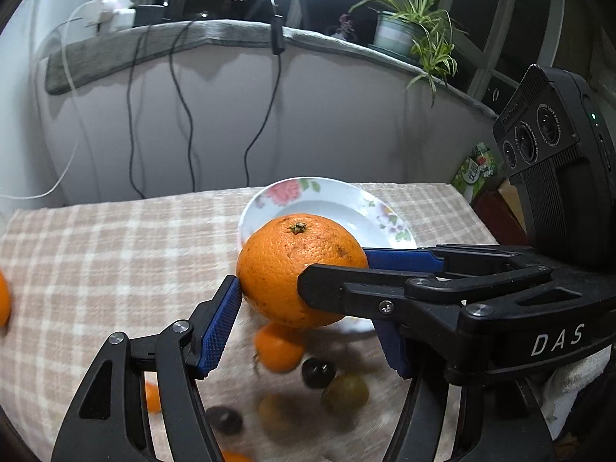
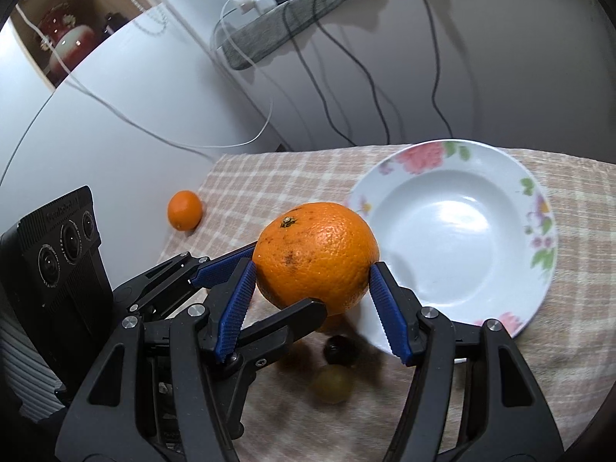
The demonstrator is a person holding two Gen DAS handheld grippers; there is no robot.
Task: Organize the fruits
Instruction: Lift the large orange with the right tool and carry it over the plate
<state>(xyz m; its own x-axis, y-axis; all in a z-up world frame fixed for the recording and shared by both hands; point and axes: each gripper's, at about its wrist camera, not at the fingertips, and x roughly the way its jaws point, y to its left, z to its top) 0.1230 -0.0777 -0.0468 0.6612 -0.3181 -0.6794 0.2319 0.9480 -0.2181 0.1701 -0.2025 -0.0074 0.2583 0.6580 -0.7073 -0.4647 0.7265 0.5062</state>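
Near the tabletop's left edge, on the checked cloth, we see a small orange lying alone, well apart from everything else.

Toward the middle, we hold the large orange clear of the cloth, stem end up, between both tools. The left gripper comes at it from the left. One blue pad presses the fruit's left flank, and the opposite fingertip is hidden behind the other tool in the left wrist view. The right wrist view shows its two fingers bracketing the fruit front and back. The right gripper pinches the same fruit across its width, each blue pad tip touching a side.

Under the raised fruit, blurred, we make out a mandarin, a dark fruit and a yellow-green fruit clustered on the cloth toward the near edge.

Further right, the flowered plate rests flat toward the tabletop's far right corner. The large orange hangs just beside its near-left rim, not over its well.
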